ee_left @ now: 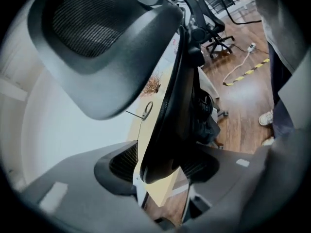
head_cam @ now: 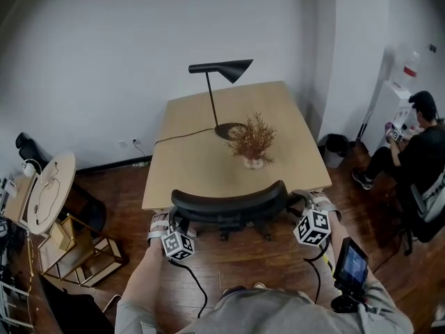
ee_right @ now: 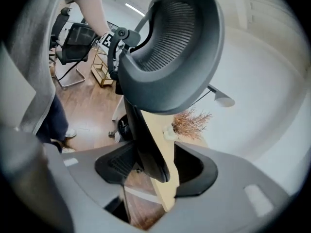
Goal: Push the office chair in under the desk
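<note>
Chair [head_cam: 229, 202] stood at the near edge of the surface [head_cam: 195, 172]. Left tool [head_cam: 167, 223] and right tool [head_cam: 304, 202] were both open, straddling the chair back's ends without pinching.

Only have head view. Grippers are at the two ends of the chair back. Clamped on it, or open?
Observer: The left gripper is open. The chair back edge stands between its jaws, and the desk shows through a gap on one side.
Operator: Right one?
Observer: The right gripper is open too. The chair back's other end is between its jaws, with a gap on the side toward the dried plant.
Operator: Anything on the floor I can't see?
Observer: In the left gripper view, a yellow-and-black striped strip lies on the wood floor beyond the chair.
</note>
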The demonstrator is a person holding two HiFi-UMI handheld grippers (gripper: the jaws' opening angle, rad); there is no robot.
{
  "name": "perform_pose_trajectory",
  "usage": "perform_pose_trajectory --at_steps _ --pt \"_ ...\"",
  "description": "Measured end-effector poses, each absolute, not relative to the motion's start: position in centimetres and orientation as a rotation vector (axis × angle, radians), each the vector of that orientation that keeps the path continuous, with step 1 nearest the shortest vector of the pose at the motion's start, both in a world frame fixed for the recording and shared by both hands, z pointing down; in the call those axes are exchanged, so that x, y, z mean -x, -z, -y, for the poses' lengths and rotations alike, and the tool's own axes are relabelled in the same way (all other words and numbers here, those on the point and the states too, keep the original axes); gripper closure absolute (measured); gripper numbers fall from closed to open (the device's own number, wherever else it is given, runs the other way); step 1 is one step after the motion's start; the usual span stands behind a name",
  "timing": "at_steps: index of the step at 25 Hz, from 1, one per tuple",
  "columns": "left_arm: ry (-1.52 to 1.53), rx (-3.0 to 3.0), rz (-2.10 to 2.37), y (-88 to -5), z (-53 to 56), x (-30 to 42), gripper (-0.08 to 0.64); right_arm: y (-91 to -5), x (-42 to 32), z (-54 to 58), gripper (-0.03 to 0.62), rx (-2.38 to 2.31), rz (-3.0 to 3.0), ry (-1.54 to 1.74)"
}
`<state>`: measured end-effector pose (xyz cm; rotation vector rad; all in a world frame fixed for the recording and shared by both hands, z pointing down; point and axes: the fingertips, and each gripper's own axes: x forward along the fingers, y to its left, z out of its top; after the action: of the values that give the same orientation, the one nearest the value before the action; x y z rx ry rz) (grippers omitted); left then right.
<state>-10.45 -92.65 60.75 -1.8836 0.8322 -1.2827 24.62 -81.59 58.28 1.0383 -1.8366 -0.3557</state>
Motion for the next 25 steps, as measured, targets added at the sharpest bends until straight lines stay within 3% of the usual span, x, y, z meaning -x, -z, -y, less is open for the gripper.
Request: perform_pose_trajectory --at_steps 3,6,9,11,16,25 --pt "1.208 2.016 -0.977 -59.8 91.8 11.0 0.311 -56.4 -25.5 81.1 0.348 -1.185 1.866 0.347" --pt "1.094 2.135 -1.136 -58.5 90.5 11.3 0.34 -53.9 -26.3 80.6 0.399 -1.39 1.928 0.329" --pt "0.88 2.23 -1.349 -55.7 89.1 11.9 0.508 -51.3 -26.3 79.8 0.45 -1.591 2.019 0.282" --pt "0.76 2.292 -1.433 -54.2 88.1 12.0 0.558 -50.1 -26.2 79.0 0.489 -1.712 2.058 0.235" --pt "0.595 2.415 -1.423 -51.6 84.7 11.3 0.56 -49.0 -25.1 75.9 0.586 -1.895 2.072 0.111" --pt "0.409 2.616 -1.442 -49.9 77.5 12.2 0.56 -47.9 -21.5 68.5 0.586 -1.972 2.119 0.009"
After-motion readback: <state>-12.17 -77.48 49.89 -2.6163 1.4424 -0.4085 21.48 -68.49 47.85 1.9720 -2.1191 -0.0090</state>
